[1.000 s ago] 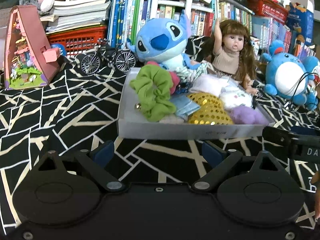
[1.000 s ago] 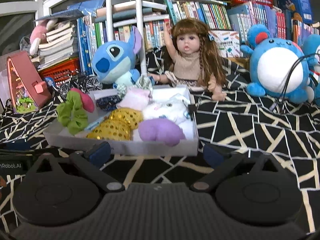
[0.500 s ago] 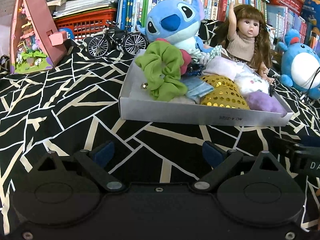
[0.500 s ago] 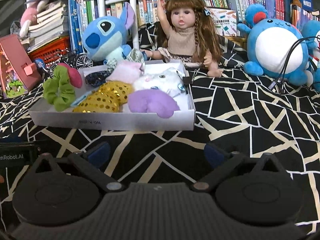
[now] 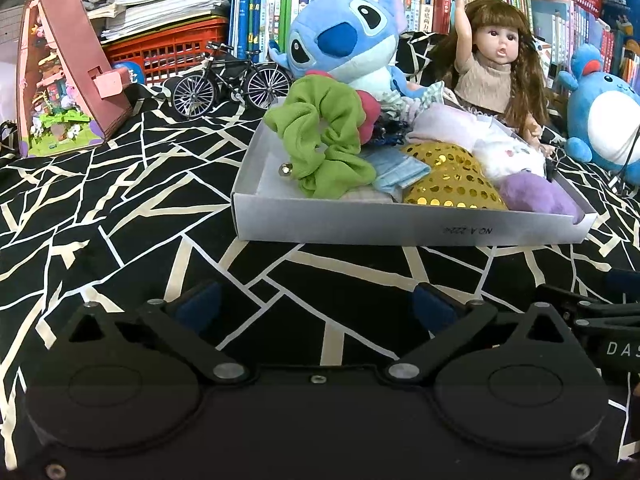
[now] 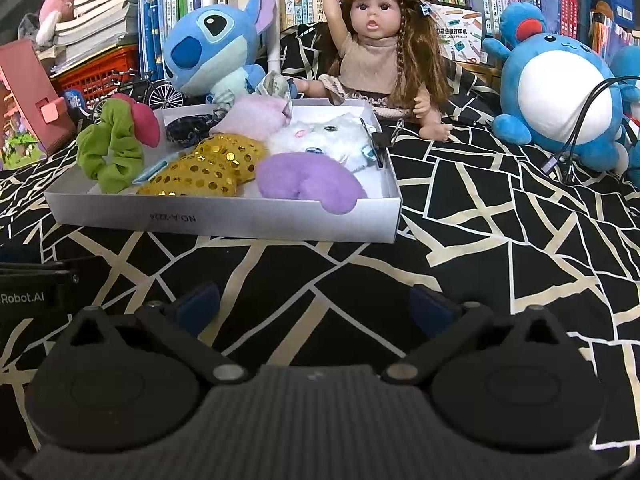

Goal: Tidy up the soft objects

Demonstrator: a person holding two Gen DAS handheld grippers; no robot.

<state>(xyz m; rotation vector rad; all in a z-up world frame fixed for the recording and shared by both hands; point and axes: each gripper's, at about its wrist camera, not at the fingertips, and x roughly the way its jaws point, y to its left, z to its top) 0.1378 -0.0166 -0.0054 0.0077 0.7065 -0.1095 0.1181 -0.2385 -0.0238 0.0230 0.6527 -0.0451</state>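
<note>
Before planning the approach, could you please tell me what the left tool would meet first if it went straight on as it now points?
Probably the black-and-cream patterned cloth just short of the shallow white cardboard box, though depth is unclear. The left tool, jaws opening and empty, tilts downward; on a flatter line, the box's front wall.

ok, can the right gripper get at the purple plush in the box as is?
Probably yes. The right gripper is open and empty, and the purple plush lies at the near right corner of the white box, overhanging its low front wall, with only bare cloth between.
</note>
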